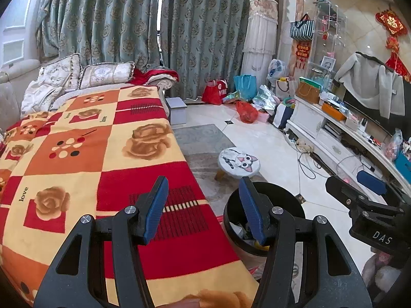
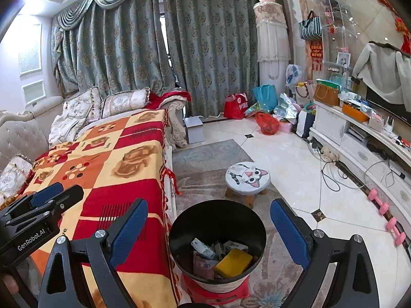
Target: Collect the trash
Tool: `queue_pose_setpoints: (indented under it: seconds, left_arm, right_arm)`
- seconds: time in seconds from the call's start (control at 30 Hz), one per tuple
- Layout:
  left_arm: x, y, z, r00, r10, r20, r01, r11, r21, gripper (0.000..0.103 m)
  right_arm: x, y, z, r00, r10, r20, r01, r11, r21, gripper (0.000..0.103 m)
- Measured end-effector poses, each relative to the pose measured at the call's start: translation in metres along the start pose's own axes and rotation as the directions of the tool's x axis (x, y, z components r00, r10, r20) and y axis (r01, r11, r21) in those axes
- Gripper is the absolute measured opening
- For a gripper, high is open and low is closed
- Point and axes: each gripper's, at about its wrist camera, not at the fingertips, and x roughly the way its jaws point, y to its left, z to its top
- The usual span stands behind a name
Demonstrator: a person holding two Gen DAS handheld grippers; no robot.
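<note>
A black trash bin (image 2: 179, 233) stands on a low red stool (image 2: 218, 294) beside the sofa. It holds a yellow sponge (image 2: 233, 261) and several packets and wrappers. My right gripper (image 2: 209, 202) hovers over the bin's mouth, open, with nothing between its blue pads. My left gripper (image 1: 203, 183) is open and bare too, over the blanket's edge with the bin (image 1: 287, 200) just to its right. Each gripper shows at the edge of the other's view: the right gripper (image 1: 355, 183) and the left gripper (image 2: 57, 193).
A red, orange and yellow checked blanket (image 1: 90, 154) covers the sofa on the left. A cat-face stool (image 2: 248, 177) stands on the rug beyond the bin. Bags, one a red plastic bag (image 2: 267, 124), crowd the far floor. Cables and pink dumbbells (image 2: 390, 220) lie along the white TV cabinet (image 2: 359, 151).
</note>
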Motion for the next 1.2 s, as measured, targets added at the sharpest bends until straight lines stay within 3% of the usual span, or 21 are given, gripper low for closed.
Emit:
queue_pose_setpoints:
  seconds: [1.2]
  left_arm:
    - [0.0069,-0.0054,-0.0055,1.000,-0.013,-0.014,0.014,1.000,0.025,0.056]
  right_arm:
    - [0.0102,-0.0071,0.0008,0.999,0.003,-0.033,-0.003,1.000,0.000,0.095]
